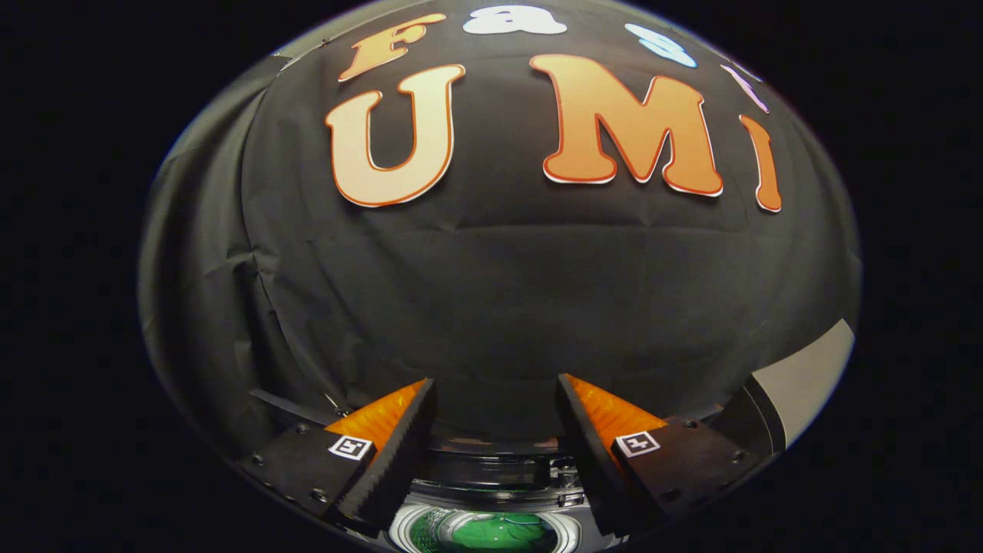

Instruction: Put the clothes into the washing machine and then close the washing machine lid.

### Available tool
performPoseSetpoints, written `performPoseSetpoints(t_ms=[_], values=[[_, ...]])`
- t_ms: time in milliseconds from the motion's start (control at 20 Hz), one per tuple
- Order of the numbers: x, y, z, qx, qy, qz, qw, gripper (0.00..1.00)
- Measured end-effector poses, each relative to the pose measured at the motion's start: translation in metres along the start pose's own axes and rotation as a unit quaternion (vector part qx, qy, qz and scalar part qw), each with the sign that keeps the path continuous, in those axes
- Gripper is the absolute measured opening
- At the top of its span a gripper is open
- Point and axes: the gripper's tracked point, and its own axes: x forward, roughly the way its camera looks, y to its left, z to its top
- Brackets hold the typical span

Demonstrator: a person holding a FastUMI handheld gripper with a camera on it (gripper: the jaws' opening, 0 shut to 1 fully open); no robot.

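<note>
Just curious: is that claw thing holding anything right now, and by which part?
Nothing: the gripper is open, fingers apart, above the washing machine with something green in its drum.

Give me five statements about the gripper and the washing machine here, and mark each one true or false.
1. The hand-held gripper is open. True.
2. A garment is clamped between its fingers. False: nothing is between them.
3. The washing machine sits low between the fingers. True.
4. The machine's opening is covered by a lid. False: the round opening is uncovered.
5. Something green lies inside the opening. True.
</note>
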Motion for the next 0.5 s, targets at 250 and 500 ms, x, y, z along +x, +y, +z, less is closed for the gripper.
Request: performPoseSetpoints(t_ms=[250,500], values=[[-0.044,0.005,-0.016,-0.009,-0.054,-0.014,0.998,0.99],[-0.072,0.009,-0.032,-0.008,-0.077,-0.017,0.997,0.99]])
